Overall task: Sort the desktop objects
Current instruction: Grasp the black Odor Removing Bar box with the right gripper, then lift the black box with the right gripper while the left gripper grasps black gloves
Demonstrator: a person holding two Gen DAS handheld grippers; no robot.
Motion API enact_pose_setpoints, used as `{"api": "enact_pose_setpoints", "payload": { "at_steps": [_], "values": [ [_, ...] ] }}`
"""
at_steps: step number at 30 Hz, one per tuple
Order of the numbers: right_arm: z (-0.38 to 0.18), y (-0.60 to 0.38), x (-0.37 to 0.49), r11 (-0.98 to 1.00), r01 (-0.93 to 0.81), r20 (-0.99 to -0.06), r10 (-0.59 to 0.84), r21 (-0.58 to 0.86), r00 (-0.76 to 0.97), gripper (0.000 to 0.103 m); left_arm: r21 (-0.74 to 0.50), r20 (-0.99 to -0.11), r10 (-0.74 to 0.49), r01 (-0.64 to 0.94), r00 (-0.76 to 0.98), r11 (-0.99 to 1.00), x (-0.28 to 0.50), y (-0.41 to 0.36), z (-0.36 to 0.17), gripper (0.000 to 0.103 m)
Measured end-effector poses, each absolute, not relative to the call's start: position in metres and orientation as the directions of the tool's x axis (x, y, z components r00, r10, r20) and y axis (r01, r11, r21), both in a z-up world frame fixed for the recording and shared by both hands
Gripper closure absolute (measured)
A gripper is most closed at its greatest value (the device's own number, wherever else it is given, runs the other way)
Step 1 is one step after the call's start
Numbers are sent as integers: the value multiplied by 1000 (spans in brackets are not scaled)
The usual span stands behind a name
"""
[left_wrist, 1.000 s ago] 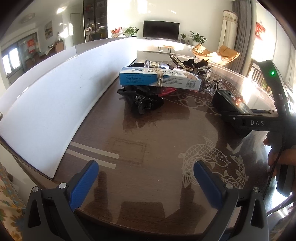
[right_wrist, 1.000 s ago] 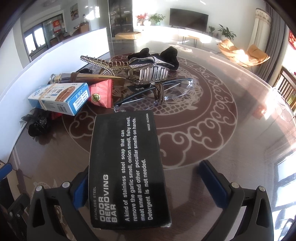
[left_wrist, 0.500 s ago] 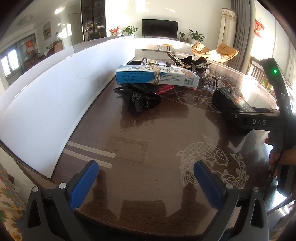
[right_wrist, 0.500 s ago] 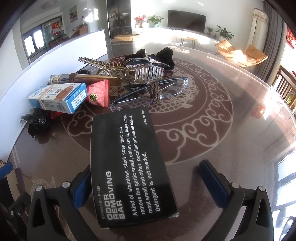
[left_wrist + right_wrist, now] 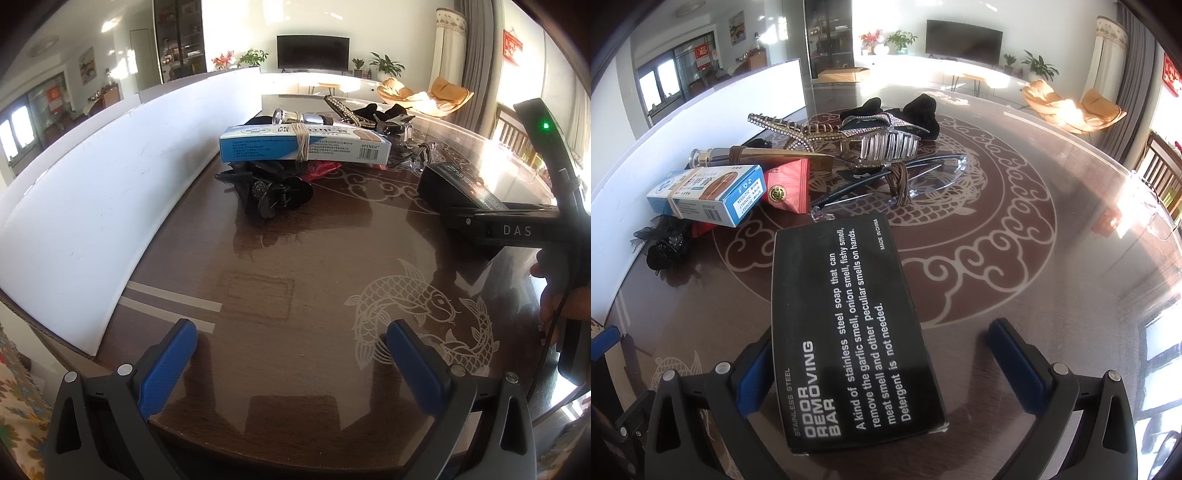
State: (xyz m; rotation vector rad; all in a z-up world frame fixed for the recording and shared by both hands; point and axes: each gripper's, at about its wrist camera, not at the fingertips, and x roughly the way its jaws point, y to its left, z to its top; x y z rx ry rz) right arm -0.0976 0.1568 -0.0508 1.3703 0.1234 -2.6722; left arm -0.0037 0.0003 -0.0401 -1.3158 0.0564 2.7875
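Right wrist: black box (image 5: 849,328) slid nearer, fingers (image 5: 753,373) still apart

We see strong daylight entering from the right, throwing white glare across the glossy table (image 5: 1108,206) and washing out the far wall. Gripper shadows fall dark in the foreground. Both views bend and darken at the rim; focus is sharp throughout.

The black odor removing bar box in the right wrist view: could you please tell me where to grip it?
Grip the black box across its long side edges, from its near end. It lies flat, lengthwise between the right gripper jaws, narrower than their opening.
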Motion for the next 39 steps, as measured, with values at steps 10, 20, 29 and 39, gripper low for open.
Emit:
{"api": "enact_pose_setpoints", "payload": {
  "at_steps": [10, 20, 29, 39],
  "values": [
    [-51, 157, -98, -987, 157, -812, -83, -11, -577, 0, 4, -804, 10, -22, -594, -1000, -38, 5, -38, 0],
    [-51, 158, -98, -988, 157, -812, -83, -11, -577, 0, 35, -864, -84, 108, -496, -994, -140, -3, -33, 0],
    [-52, 158, -98, -988, 157, -812, -83, -11, -577, 0, 26, -832, -14, -14, -555, -1000, -133, 0, -20, 62],
    [-52, 158, -98, -988, 157, -812, -83, -11, -577, 0, -85, -807, 144, -129, -572, -988, -16, -8, -18, 16]
  ]
}}
